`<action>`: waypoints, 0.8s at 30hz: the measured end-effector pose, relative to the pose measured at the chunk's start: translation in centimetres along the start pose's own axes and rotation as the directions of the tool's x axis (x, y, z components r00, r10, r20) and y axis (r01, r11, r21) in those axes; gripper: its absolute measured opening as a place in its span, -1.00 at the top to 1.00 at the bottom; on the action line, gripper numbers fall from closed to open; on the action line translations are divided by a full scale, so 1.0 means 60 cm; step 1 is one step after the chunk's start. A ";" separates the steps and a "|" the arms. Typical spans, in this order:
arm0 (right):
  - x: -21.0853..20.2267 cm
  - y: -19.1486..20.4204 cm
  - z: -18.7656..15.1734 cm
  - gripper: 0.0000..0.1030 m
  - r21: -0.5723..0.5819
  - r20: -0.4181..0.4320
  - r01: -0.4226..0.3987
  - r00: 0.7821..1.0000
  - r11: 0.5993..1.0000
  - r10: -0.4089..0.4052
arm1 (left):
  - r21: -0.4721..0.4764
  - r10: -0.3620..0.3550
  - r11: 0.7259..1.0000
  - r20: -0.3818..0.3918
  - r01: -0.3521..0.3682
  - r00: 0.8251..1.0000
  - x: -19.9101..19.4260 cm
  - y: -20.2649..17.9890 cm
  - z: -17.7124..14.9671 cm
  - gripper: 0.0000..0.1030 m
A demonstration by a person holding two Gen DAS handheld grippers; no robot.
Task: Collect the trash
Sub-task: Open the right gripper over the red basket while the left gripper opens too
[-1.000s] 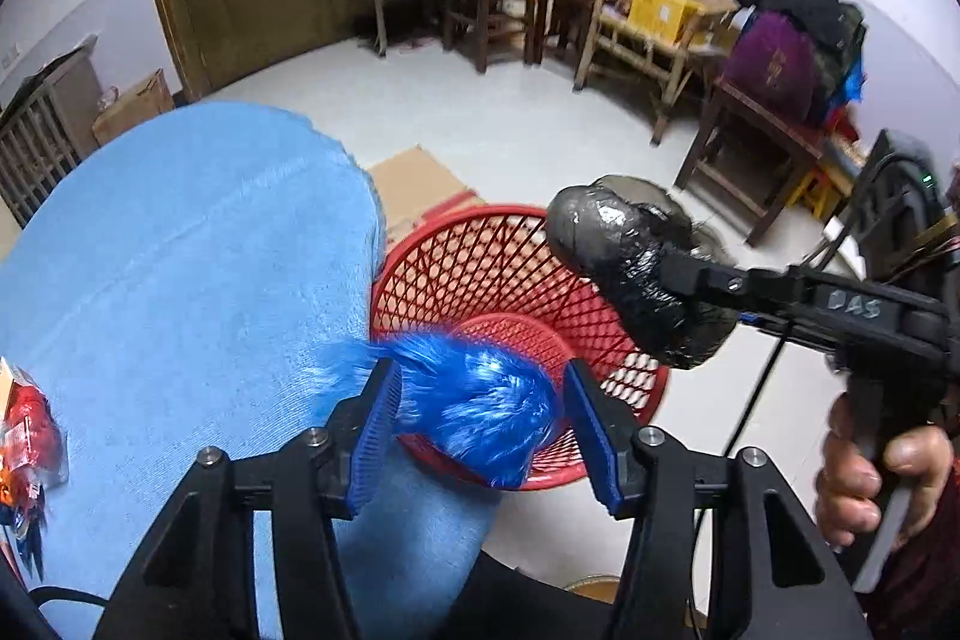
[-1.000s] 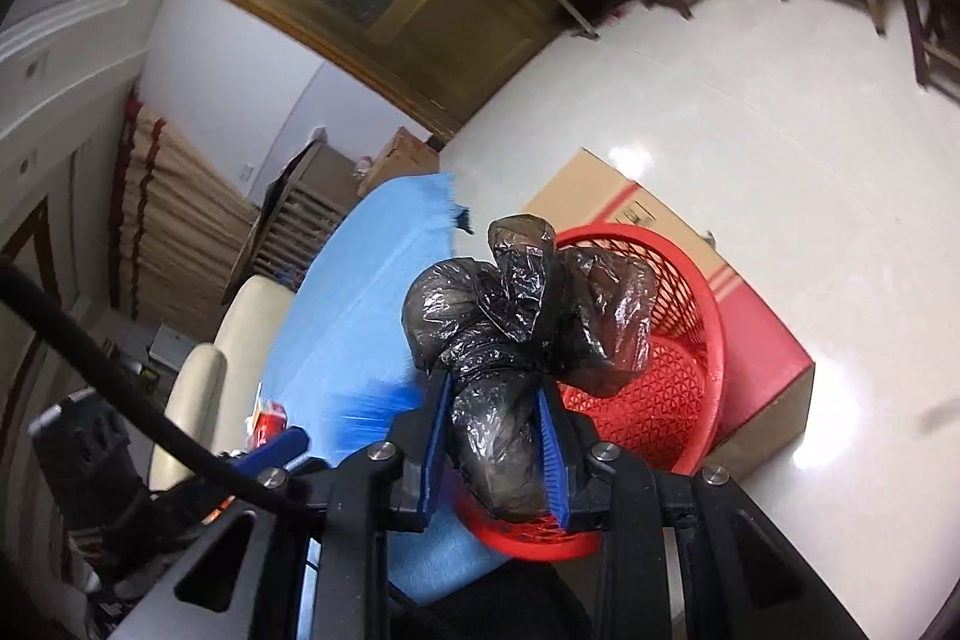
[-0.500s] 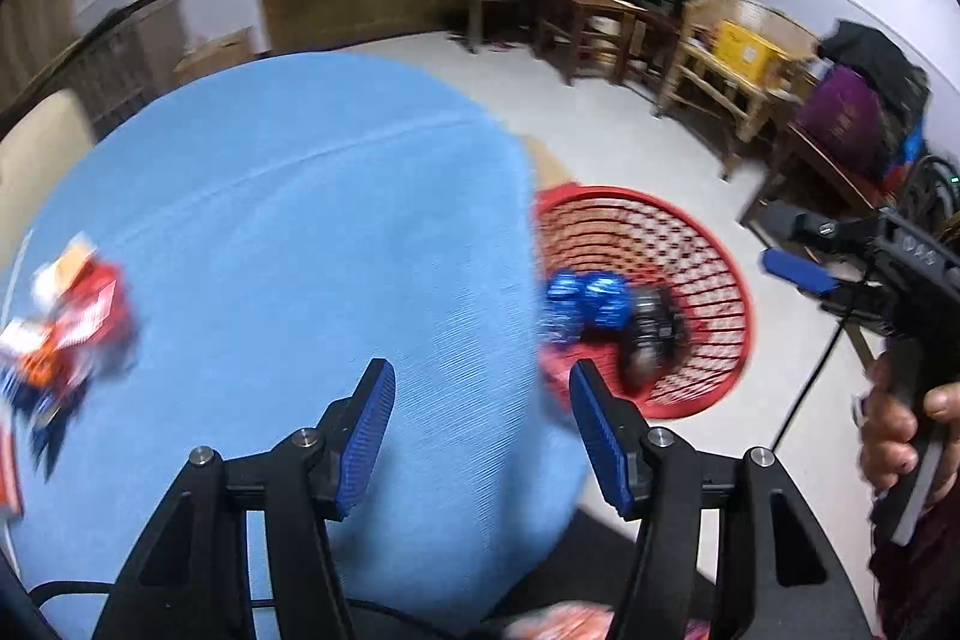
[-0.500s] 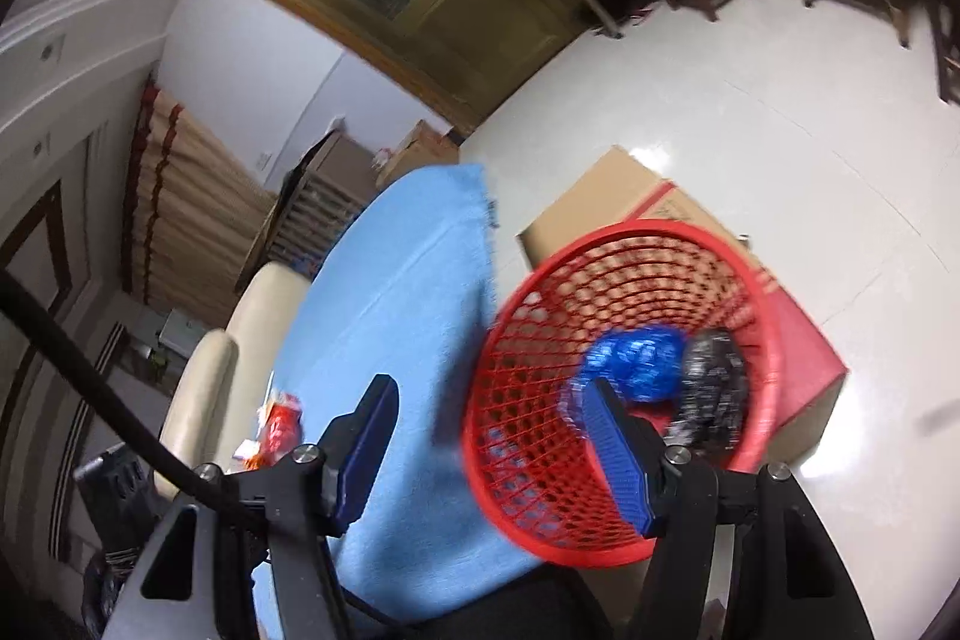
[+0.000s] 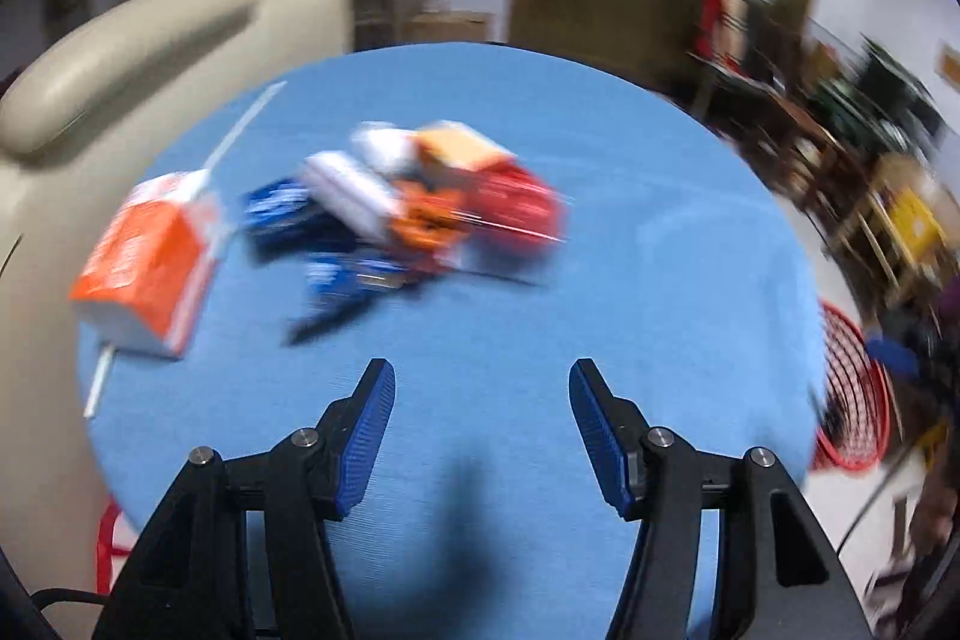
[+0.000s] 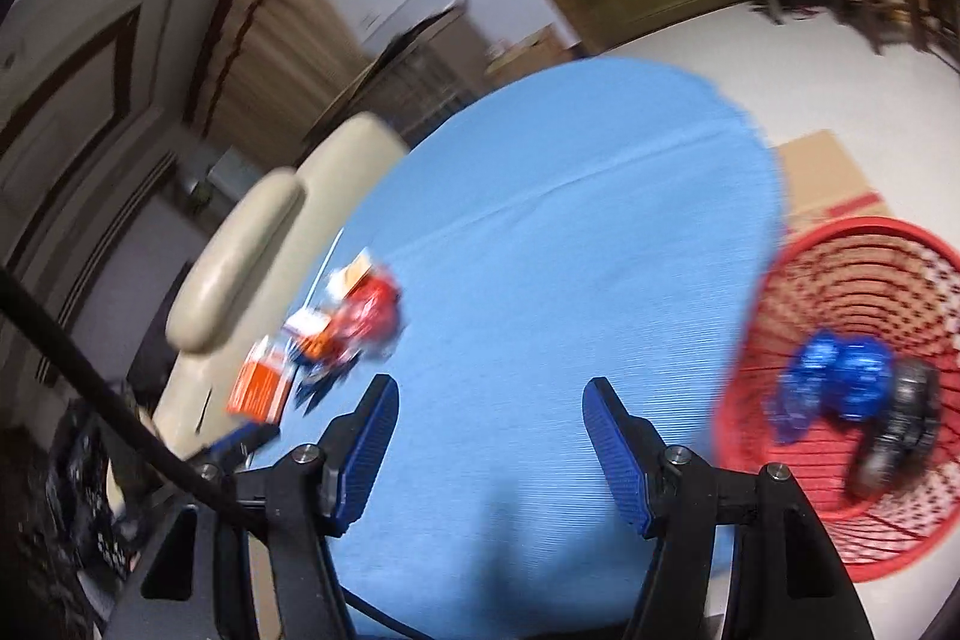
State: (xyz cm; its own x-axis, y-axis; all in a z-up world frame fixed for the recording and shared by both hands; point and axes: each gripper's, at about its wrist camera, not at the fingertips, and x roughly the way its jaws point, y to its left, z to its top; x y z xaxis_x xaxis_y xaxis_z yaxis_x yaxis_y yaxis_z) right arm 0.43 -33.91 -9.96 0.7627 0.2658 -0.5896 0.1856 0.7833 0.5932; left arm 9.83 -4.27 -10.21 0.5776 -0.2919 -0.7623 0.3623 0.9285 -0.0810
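1. The left gripper [image 5: 482, 403] hangs over the near part of a round table covered in blue cloth [image 5: 630, 232], its blue-padded jaws spread wide with nothing between them; a dark shadow lies on the cloth just below the gap
2. The right gripper [image 6: 489, 415] is likewise wide apart and holds nothing, poised over the near edge of the same table [image 6: 570, 196]
3. Beyond the left gripper, toward the middle of the table, sits a blurred heap of wrappers [image 5: 414, 208] in red, orange, white and blue, the pieces touching and overlapping; the blur hides how many there are
4. Just left of that heap, at the table's left edge, an orange and white carton [image 5: 147, 262] lies tilted, with a thin white straw-like strip [image 5: 99, 379] at its near corner
5. In the right wrist view the same heap [image 6: 354, 322] and carton [image 6: 261, 388] lie by the far-left edge of the table, well apart from the right gripper
6. Off the table's right edge, on the floor, stands a red mesh basket [image 6: 774, 436]; inside it lie a crumpled blue bag [image 6: 840, 382] and a black bag [image 6: 900, 436], side by side and touching
7. A flat cardboard box [image 6: 822, 172] lies on the floor behind the basket
8. Past the table's far-left edge stands a cream padded chair [image 5: 138, 40]
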 end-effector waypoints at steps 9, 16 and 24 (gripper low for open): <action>0.075 0.059 -0.046 -0.32 -0.084 -0.115 -0.003 0.993 0.996 -0.007 | -0.292 0.085 0.953 0.006 -0.079 0.996 0.056 0.145 0.088 -0.39; 0.060 0.044 -0.041 -0.33 -0.066 -0.102 0.023 0.994 0.998 -0.030 | -0.489 0.026 0.871 -0.046 -0.045 0.999 0.158 0.188 0.140 -0.39; 0.090 0.061 -0.027 -0.33 -0.117 -0.136 0.016 0.990 0.993 -0.032 | -0.552 -0.097 0.833 -0.059 0.049 0.994 0.230 0.189 0.147 0.41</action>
State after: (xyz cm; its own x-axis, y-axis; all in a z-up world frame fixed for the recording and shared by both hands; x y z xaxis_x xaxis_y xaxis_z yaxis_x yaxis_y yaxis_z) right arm 4.24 -28.70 -11.86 0.6654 0.3140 -0.6773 0.1245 0.8479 0.5154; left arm 28.36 0.23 -15.96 0.4960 -0.3664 -0.7872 -0.0738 0.8855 -0.4587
